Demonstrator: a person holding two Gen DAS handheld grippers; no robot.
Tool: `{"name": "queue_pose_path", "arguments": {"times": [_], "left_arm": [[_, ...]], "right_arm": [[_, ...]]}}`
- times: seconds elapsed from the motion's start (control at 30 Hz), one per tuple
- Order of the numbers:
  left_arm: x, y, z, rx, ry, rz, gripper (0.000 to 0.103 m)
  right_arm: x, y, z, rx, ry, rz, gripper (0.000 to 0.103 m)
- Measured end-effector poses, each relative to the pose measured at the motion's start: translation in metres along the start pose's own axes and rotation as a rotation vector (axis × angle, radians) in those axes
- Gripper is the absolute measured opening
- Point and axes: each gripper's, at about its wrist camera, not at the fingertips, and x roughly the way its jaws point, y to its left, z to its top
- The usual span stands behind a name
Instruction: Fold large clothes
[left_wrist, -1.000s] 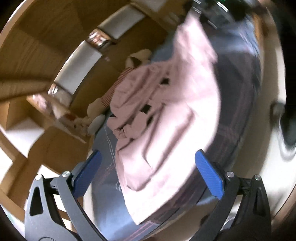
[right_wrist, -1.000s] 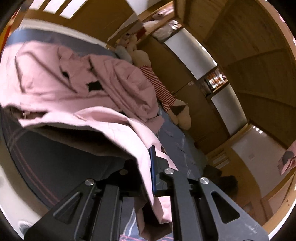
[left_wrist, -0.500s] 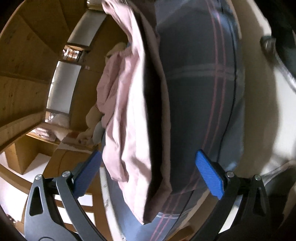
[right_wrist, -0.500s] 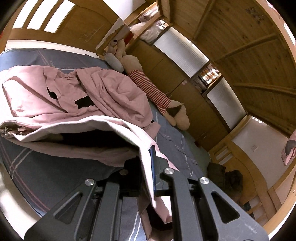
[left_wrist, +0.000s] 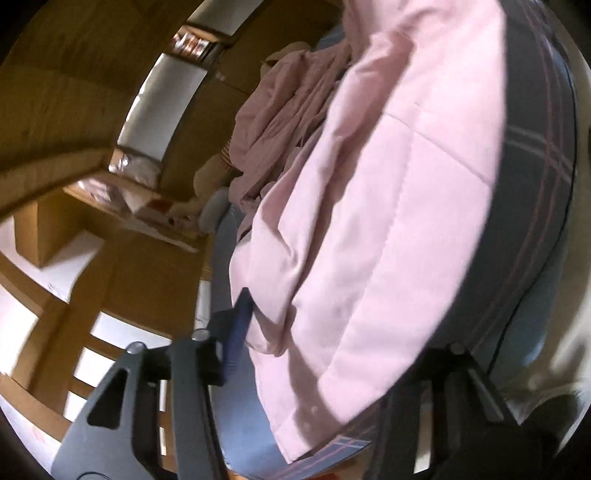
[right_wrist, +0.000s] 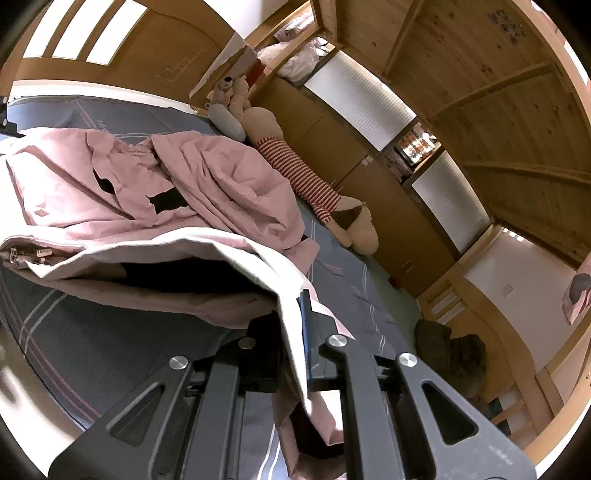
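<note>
A large pink quilted cloth (right_wrist: 207, 177) lies bunched on a bed with a grey-blue plaid sheet (right_wrist: 92, 332). My right gripper (right_wrist: 301, 314) is shut on one lifted edge of this cloth, which drapes down over its fingers. In the left wrist view the pink cloth (left_wrist: 388, 221) fills the middle and hangs over the bed's edge. My left gripper (left_wrist: 332, 325) has its jaws closing around a thick fold of it. The left blue pad (left_wrist: 240, 321) sits against the fold. The right pad is hidden behind the cloth.
A long stuffed toy (right_wrist: 295, 166) with a red-striped body lies along the far side of the bed beside wooden cupboards (right_wrist: 369, 184). A dark bundle (right_wrist: 450, 350) sits on the floor past the bed's end. A wooden headboard (right_wrist: 147, 48) closes off the bed's far end.
My left gripper has come down close to the cloth's hanging edge and its jaws have narrowed from wide open. The right gripper keeps its hold and has barely moved.
</note>
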Motion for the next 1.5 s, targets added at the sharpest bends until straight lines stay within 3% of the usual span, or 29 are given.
{"name": "queue_pose_path", "arguments": {"times": [0.1, 0.17, 0.3, 0.37, 0.63, 0.77, 1.1, 1.27, 1.5], "left_arm": [[-0.002, 0.014, 0.006, -0.106, 0.001, -0.05, 0.021], [-0.005, 0.031, 0.009, -0.21, -0.017, -0.073, 0.016], [-0.014, 0.068, 0.01, -0.433, -0.048, -0.105, 0.013], [-0.014, 0.076, 0.013, -0.491, -0.046, -0.12, 0.013], [-0.011, 0.099, 0.019, -0.681, 0.001, -0.195, 0.012], [-0.009, 0.107, 0.024, -0.72, -0.006, -0.192, 0.012], [-0.002, 0.123, 0.024, -0.92, 0.059, -0.288, 0.012], [0.003, 0.133, 0.021, -1.032, 0.089, -0.338, 0.012], [0.005, 0.14, 0.028, -1.088, 0.081, -0.338, 0.012]], "right_arm": [[0.0, 0.001, -0.003, -0.002, 0.005, 0.002, 0.008], [-0.001, 0.002, -0.006, 0.004, 0.008, 0.005, 0.008], [-0.002, -0.001, -0.012, 0.034, 0.02, 0.012, 0.008], [-0.002, -0.003, -0.016, 0.054, 0.025, 0.015, 0.008], [-0.003, -0.009, -0.025, 0.097, 0.034, 0.028, 0.008], [-0.003, -0.013, -0.026, 0.132, 0.037, 0.039, 0.008], [0.004, -0.042, -0.028, 0.461, 0.061, 0.19, 0.009], [0.006, -0.047, -0.025, 0.542, 0.049, 0.218, 0.009], [0.009, -0.053, -0.02, 0.624, 0.018, 0.222, 0.009]]}}
